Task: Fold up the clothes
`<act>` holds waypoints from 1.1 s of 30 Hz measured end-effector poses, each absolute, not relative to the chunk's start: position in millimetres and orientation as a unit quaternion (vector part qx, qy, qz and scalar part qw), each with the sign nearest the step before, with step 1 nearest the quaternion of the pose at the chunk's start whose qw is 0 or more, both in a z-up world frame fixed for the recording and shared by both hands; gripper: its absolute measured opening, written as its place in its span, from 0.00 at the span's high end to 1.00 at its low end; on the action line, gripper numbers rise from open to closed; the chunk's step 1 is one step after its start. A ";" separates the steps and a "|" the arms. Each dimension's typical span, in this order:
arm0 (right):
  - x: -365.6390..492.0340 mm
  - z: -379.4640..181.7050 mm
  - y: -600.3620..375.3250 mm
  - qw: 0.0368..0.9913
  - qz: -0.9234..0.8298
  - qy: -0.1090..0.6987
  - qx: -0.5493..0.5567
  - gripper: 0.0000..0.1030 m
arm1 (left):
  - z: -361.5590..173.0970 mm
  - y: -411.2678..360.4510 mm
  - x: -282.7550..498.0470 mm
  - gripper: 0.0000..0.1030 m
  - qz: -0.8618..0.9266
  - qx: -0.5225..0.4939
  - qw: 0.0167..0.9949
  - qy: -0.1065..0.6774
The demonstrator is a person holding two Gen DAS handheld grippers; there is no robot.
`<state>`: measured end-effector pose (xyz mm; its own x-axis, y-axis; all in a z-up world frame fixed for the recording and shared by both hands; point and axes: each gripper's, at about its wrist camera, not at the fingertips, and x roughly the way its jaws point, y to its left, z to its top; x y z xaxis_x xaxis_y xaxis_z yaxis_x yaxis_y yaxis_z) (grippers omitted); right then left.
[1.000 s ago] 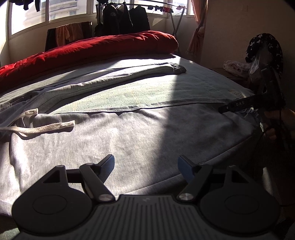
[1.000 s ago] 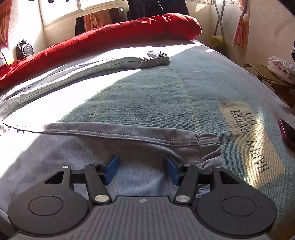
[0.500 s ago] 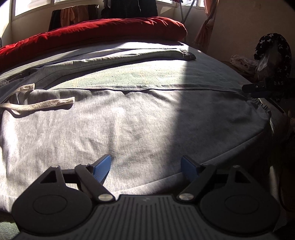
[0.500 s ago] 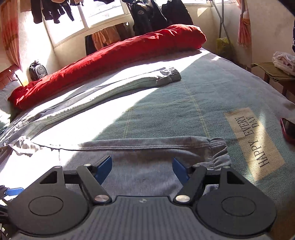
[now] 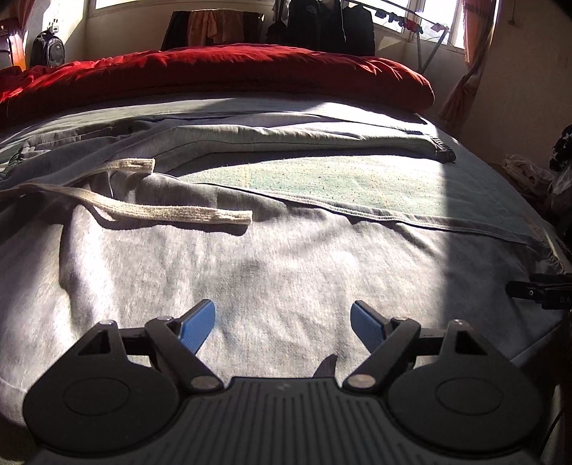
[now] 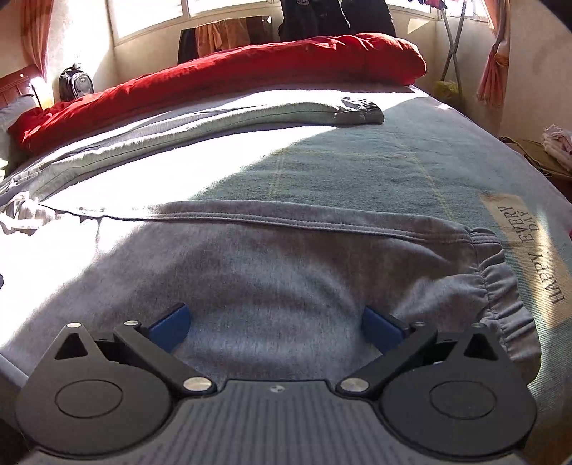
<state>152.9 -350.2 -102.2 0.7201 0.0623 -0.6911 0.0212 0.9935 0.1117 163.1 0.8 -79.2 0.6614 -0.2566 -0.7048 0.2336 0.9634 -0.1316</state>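
Note:
Grey sweatpants (image 5: pixel 271 257) lie spread flat on the bed, one leg near me and the other leg (image 5: pixel 321 137) farther back. A cream drawstring (image 5: pixel 171 211) lies loose on the waist end. My left gripper (image 5: pixel 282 320) hovers open just over the near leg's fabric, nothing between its blue pads. In the right wrist view the near leg (image 6: pixel 286 272) ends in an elastic cuff (image 6: pixel 500 282) at the right. My right gripper (image 6: pixel 275 322) is over this leg beside the cuff, its jaws opening wide, with only flat cloth below them.
A red duvet (image 5: pixel 214 71) is rolled along the far side of the bed. The green bedspread (image 6: pixel 411 171) bears a printed label (image 6: pixel 529 246). Dark clothes hang at the window (image 6: pixel 332 18). A black backpack (image 6: pixel 75 84) stands at the left. The right gripper's tip (image 5: pixel 540 289) shows at the left view's right edge.
Both grippers moved in lower over the near trouser leg. The right gripper's jaws spread noticeably wider. The left view swung left, bringing the drawstring nearer the centre.

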 end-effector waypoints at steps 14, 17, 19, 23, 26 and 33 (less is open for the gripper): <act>156.4 -103.3 -343.6 0.924 0.003 0.381 0.038 0.00 | -31.9 34.0 167.9 0.16 -0.139 0.053 0.932 0.330; 156.4 -104.0 -341.9 0.924 -0.002 0.380 0.036 0.00 | -31.3 87.4 183.2 0.16 -0.073 0.048 0.934 0.347; 156.3 -104.2 -341.3 0.924 -0.003 0.380 0.034 0.00 | -42.5 117.5 191.4 0.16 -0.060 0.025 0.925 0.375; 157.1 -103.6 -340.7 0.923 -0.003 0.383 0.031 0.00 | -76.7 162.7 189.7 0.16 -0.042 -0.021 0.902 0.429; 157.4 -103.2 -340.4 0.922 -0.004 0.385 0.031 0.00 | -80.5 173.1 160.3 0.15 -0.049 -0.014 0.911 0.410; 158.5 -101.7 -335.8 0.921 -0.010 0.389 0.018 0.00 | -66.7 177.4 141.9 0.15 -0.053 0.012 0.912 0.406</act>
<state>158.5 -335.8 -101.7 0.6967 -0.0047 -0.7174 0.0330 0.9991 0.0255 141.9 177.4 -66.7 0.6641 -0.0861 -0.7427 0.1056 0.9942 -0.0208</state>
